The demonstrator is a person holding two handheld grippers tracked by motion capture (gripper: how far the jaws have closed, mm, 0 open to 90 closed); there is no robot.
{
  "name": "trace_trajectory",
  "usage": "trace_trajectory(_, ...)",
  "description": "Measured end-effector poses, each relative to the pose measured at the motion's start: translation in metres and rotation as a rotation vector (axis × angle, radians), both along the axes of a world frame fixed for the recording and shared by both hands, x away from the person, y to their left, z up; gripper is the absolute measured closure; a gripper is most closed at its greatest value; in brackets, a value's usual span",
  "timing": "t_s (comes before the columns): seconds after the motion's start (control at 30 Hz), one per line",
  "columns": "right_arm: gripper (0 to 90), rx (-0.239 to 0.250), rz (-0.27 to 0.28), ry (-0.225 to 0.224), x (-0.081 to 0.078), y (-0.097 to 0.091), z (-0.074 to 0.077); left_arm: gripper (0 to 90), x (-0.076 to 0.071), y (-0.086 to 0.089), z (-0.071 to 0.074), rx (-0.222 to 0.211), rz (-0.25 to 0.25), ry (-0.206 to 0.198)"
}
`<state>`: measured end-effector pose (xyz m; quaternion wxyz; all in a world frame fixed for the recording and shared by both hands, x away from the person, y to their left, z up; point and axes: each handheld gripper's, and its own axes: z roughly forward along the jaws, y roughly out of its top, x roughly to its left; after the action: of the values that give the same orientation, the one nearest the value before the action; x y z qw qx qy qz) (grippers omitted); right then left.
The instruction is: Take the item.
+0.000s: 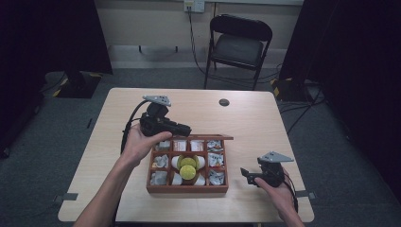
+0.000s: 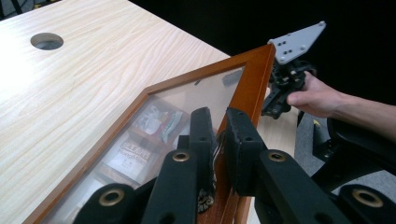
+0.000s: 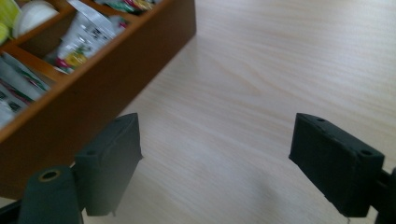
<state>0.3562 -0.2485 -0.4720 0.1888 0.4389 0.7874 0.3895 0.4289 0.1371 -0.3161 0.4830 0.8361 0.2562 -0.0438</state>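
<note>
The glass lid [image 2: 196, 100] of the wooden box [image 1: 187, 187], in the middle of the high view, was pinched at its frame by the left claw [image 2: 217, 140] and held up. A slip could let it slam onto the tea bags [image 1: 215, 159] and yellow balls [image 1: 187, 171]. The right claw [image 3: 215, 163] was spread and empty at the lower right, close beside the box wall on the desk [image 1: 255, 123], which could be bumped.

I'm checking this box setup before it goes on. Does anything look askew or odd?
Nothing is spilled or damaged. The glass lid of the wooden box stands raised rather than closed, its frame pinched by the left gripper. Packets and the yellow-green balls sit tidily in their compartments. The right gripper is open beside the box.
</note>
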Motion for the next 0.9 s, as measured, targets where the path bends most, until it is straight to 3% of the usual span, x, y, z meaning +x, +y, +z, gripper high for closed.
trace_trajectory(0.07, 17.8, 0.009, 0.007, -0.008, -0.001, 0.002, 0.002, 82.1, 0.000, -0.001, 0.001, 0.003, 0.005, -0.011)
trace_trajectory(0.1, 19.3, 0.038, 0.020, -0.024, -0.003, 0.007, 0.008, 82.2, 0.001, -0.001, 0.003, 0.011, 0.007, -0.017)
trace_trajectory(0.23, 20.4, 0.051, 0.058, -0.043, -0.005, 0.017, 0.015, 82.2, 0.002, 0.000, 0.003, 0.007, 0.002, -0.009)
trace_trajectory(0.57, 20.7, 0.052, 0.160, -0.041, -0.006, 0.043, 0.025, 82.2, 0.003, -0.002, 0.006, 0.029, 0.006, -0.014)
trace_trajectory(0.9, 22.0, 0.036, 0.245, -0.016, -0.008, 0.080, 0.020, 82.2, 0.004, -0.002, 0.006, 0.022, 0.006, -0.014)
